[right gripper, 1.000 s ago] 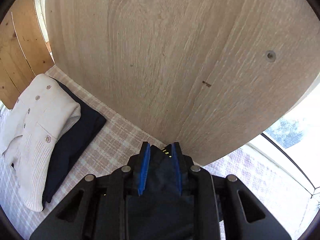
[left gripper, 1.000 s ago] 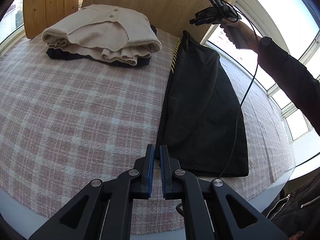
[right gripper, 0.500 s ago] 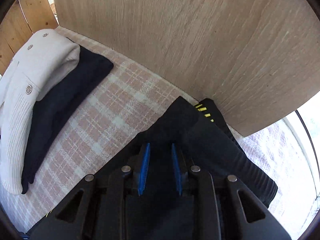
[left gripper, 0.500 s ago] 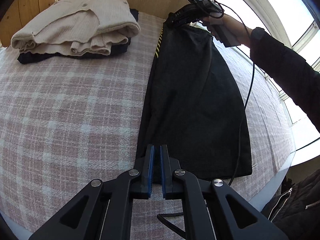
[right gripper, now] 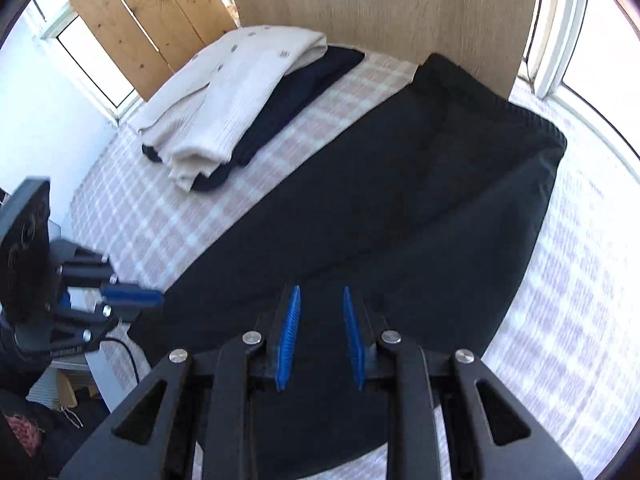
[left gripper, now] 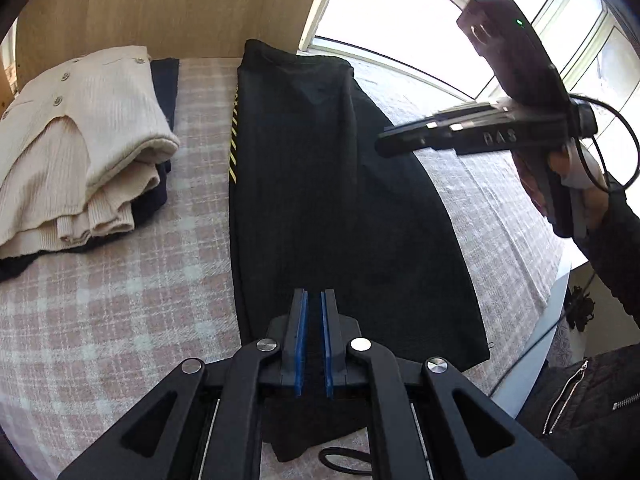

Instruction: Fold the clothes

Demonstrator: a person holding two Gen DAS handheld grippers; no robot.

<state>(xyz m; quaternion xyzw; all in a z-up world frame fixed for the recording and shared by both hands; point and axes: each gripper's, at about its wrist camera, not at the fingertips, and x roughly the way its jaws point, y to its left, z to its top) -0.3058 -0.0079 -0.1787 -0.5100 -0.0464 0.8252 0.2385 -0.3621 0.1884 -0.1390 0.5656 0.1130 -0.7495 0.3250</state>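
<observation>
Black garment laid long & flat on checked worktop, far end against wood panel, near end hanging off worktop edge. Yellow-striped trim down garment's left edge. Left of garment, w/ a strip of check between: folded cream cardigan stacked on a navy piece.

Left tool over garment's near hem, toward its left corner, pads pressed together; can't tell if cloth is nipped between. Right tool held in air above garment's right half, pads spread a little, nothing between, a hand gripping its handle.

Step in hand, prob.: fold garment end to end. To do it well:
- Drop right tool to near hem's right corner, level w/ left tool.
- Pinch all layers, not just top one.
- Check left tool really has cloth before lifting.
- Lift both corners together, keep hem taut btwn tools, land it square on garment's far edge.
- Keep trailing cable off garment.

Risk: soft fabric sagging mid-span & creasing.
</observation>
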